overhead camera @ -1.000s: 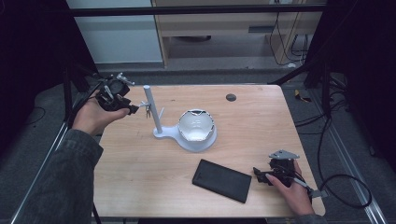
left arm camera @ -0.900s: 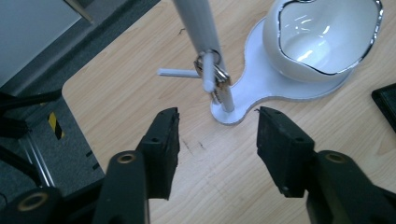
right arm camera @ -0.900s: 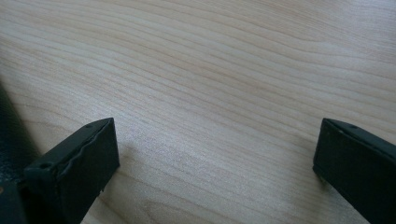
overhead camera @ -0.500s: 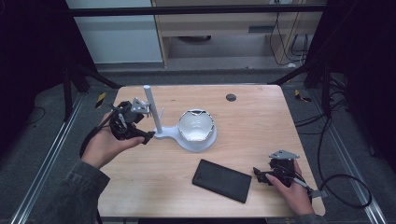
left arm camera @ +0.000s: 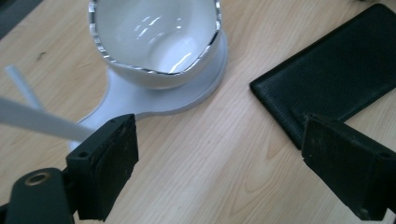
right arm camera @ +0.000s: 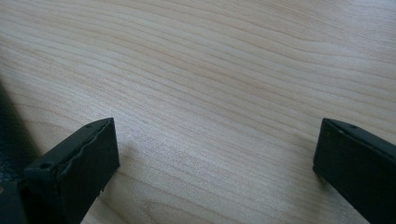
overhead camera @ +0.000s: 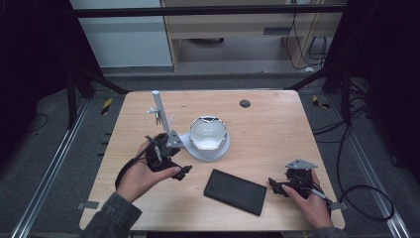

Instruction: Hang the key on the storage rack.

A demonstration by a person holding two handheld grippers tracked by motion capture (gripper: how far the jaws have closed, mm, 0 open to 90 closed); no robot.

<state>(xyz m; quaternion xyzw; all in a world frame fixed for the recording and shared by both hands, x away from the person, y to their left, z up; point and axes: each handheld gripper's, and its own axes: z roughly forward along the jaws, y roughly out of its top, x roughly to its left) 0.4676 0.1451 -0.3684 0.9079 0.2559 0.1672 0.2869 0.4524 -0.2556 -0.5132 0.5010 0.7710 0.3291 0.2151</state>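
A white bowl with a silver rim (overhead camera: pixel 208 133) (left arm camera: pixel 156 37) sits on the round base of a white stand (overhead camera: pixel 198 151) (left arm camera: pixel 154 99). The stand's thin post (overhead camera: pixel 161 111) rises at its left. A flat black case (overhead camera: pixel 235 191) (left arm camera: pixel 336 79) lies near the front edge. My left gripper (overhead camera: pixel 177 158) (left arm camera: pixel 222 135) hovers low just in front and left of the base. Its jaws have just been opening and stand open, with bare wood between them. My right gripper (overhead camera: pixel 274 186) (right arm camera: pixel 217 130) rests open on the table right of the case, holding nothing.
A small dark disc (overhead camera: pixel 244 103) lies near the wooden table's (overhead camera: pixel 277 134) far edge. Black frame legs and cables surround the table on the floor. The case's edge (right arm camera: pixel 9 135) shows just left of the right gripper's jaws.
The left hand has come down from the table's far-left edge toward the front of the stand's base, and its jaws have spread. The right hand has stayed put.
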